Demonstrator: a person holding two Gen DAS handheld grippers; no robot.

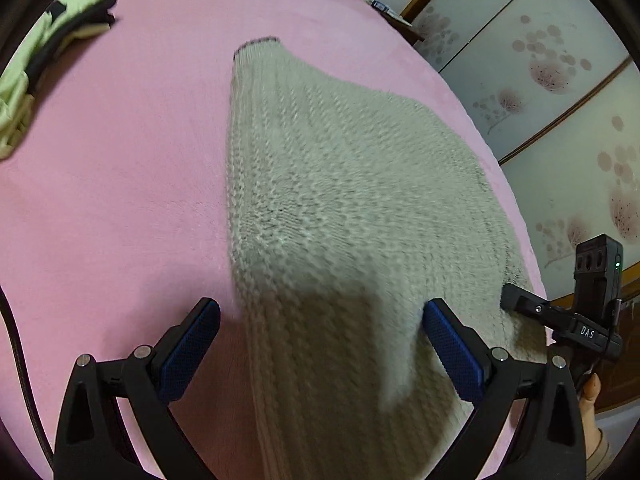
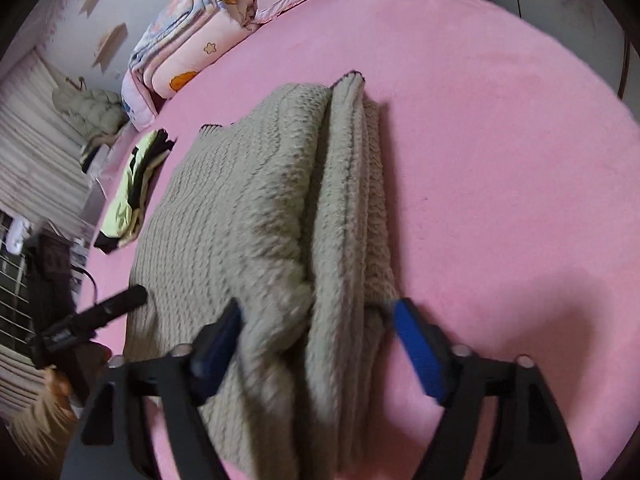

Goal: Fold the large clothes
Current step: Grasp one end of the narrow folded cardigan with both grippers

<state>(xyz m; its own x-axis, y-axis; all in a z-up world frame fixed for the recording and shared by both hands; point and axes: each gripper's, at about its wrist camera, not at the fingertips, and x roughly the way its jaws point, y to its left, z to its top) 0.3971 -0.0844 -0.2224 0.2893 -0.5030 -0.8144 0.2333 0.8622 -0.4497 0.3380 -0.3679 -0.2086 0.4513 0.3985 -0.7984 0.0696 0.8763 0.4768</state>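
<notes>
- Bed, covered in a pink plush fleece sheet [image 1: 120, 160] [image 2: 500, 160]: lies under and ahead of both sets of jaws and carries everything listed below.
- Sweater, large, grey-beige cable-knit with a dark-trimmed edge [image 1: 340, 200] [image 2: 248, 208]: spread on the bed, running forward from between both sets of jaws. In the right wrist view one part is folded lengthwise into a thick ridge along the side nearer the right-hand blue pad; the fabric there is motion-blurred.
- Stack of folded quilts, pink and white with cartoon prints [image 2: 188, 52]: far ahead and to the left of the right jaws, at the head of the bed.
- Pile of folded clothes, pale green and black [image 1: 44, 60] [image 2: 136, 188]: well ahead and left of both sets of jaws, apart from the sweater.
- Left gripper, black with blue pads [image 1: 320, 344]: jaws wide apart, the sweater passing between them; nothing clamped.
- Right gripper, black with blue pads [image 2: 320, 336]: jaws apart, bunched sweater folds filling the gap; whether the pads press the knit cannot be told.
</notes>
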